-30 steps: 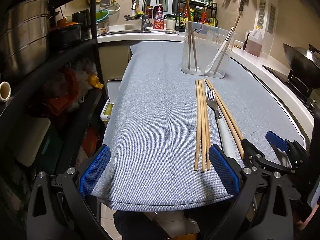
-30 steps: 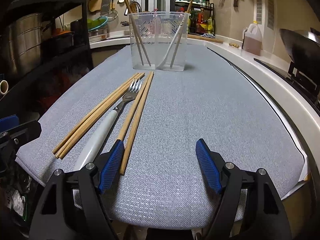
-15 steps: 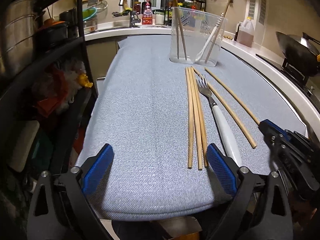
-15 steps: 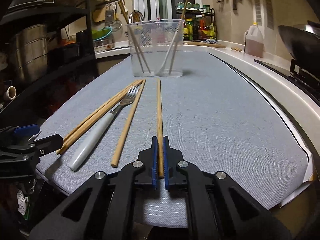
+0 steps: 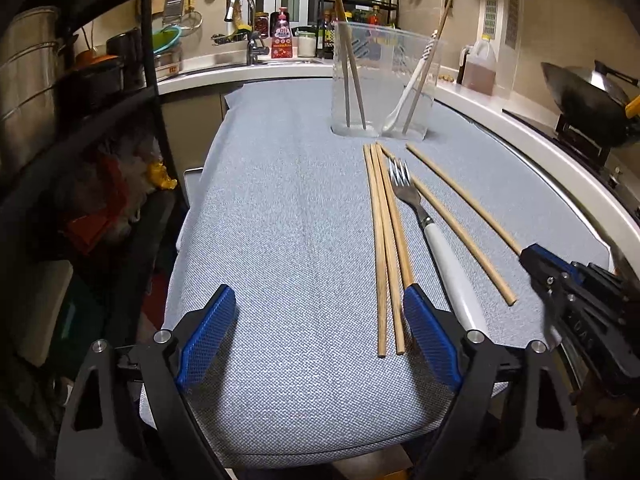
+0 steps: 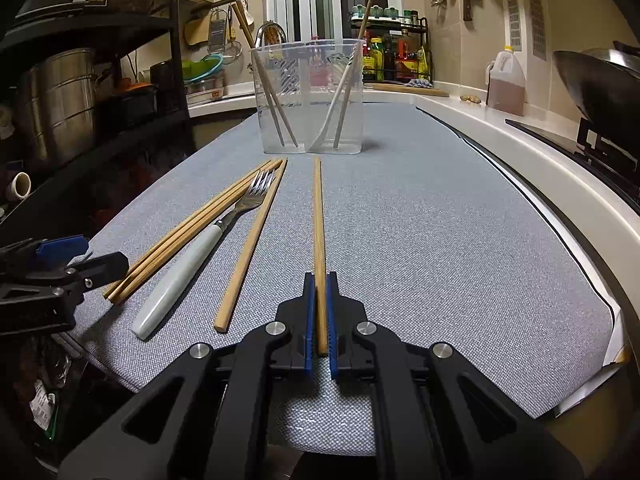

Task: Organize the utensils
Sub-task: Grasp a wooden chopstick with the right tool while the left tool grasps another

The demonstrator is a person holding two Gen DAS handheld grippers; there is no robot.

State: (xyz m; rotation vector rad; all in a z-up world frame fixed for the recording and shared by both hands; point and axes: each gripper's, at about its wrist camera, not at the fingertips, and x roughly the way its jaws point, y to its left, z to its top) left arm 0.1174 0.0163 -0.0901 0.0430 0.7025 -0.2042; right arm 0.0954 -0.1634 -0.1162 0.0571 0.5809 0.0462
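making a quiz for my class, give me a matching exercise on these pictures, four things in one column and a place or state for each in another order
Things:
1. white-handled fork
2. white spoon
3. right tongs
4. left tongs

Places or states:
A. open over the grey cloth
B. standing in the clear container
C. shut on a single chopstick
D. lying flat between chopsticks

Pairs: 1-D, 2-B, 3-C, 4-A
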